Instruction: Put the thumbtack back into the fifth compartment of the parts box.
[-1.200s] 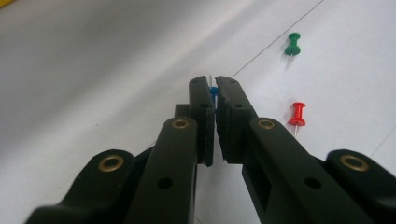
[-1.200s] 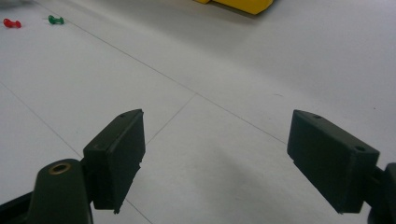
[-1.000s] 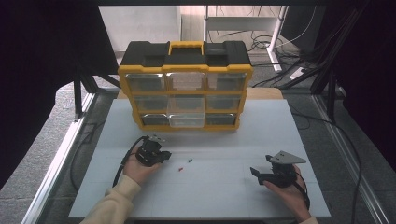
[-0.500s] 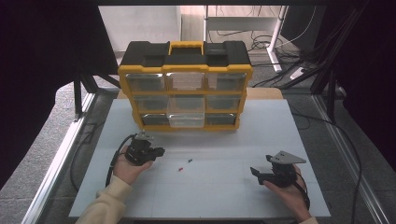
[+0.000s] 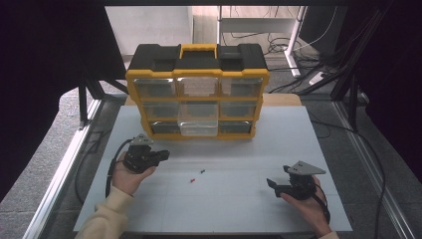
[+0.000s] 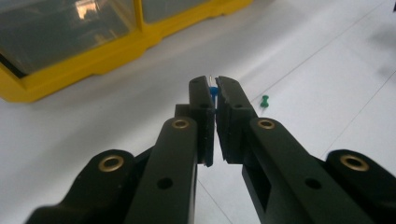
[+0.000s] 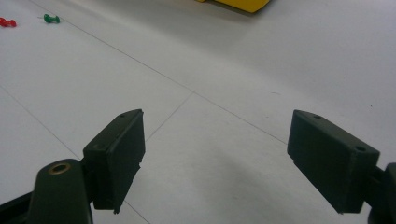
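My left gripper point(image 5: 163, 155) hovers over the left part of the white table point(image 5: 278, 144), jaws shut on a small blue push pin point(image 6: 214, 91) whose metal tip pokes out above the fingertips point(image 6: 200, 93). A green push pin point(image 5: 202, 171) and a red push pin point(image 5: 191, 180) lie loose on the table to its right. The green push pin point(image 6: 265, 101) appears just beyond the left jaws. My right gripper point(image 5: 271, 183) rests at the right front, open, with nothing between its pads point(image 7: 119, 154). The green pin point(image 7: 50, 19) and the red pin point(image 7: 7, 22) lie far off to its left.
A yellow and black drawer organizer point(image 5: 196, 59) stands at the back of the table, with clear drawers in three rows. Its bottom middle drawer point(image 5: 199, 127) is pulled out a little. Cables trail on the floor behind and to the left.
My left gripper has lifted and drawn left, away from the red and green pins, jaws staying shut. The right gripper has not moved.
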### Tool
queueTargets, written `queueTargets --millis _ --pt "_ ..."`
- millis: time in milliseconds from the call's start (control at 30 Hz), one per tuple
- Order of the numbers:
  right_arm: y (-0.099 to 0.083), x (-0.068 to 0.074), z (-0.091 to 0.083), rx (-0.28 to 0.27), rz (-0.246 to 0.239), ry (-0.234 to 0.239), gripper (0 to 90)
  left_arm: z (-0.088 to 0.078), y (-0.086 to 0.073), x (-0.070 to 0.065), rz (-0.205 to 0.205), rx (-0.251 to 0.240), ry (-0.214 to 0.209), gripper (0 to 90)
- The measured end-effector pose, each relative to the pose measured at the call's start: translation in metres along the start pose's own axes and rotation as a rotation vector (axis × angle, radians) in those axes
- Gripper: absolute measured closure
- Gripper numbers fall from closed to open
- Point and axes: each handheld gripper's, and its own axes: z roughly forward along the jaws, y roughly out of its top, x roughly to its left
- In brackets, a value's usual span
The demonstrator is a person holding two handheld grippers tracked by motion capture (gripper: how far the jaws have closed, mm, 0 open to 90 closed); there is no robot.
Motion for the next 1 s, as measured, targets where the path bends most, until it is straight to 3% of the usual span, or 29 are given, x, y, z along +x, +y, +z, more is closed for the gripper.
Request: queueTargets --millis 533,1000 --pt "0.000 -0.001 0.001 0.007 0.003 -0.006 19.0 -0.030 0.028 0.000 0.002 -0.143 0.013 85.2" --pt "0.000 -0.001 0.001 0.008 0.005 -0.009 19.0 -0.044 0.043 -0.003 0.026 -0.212 0.016 85.2"
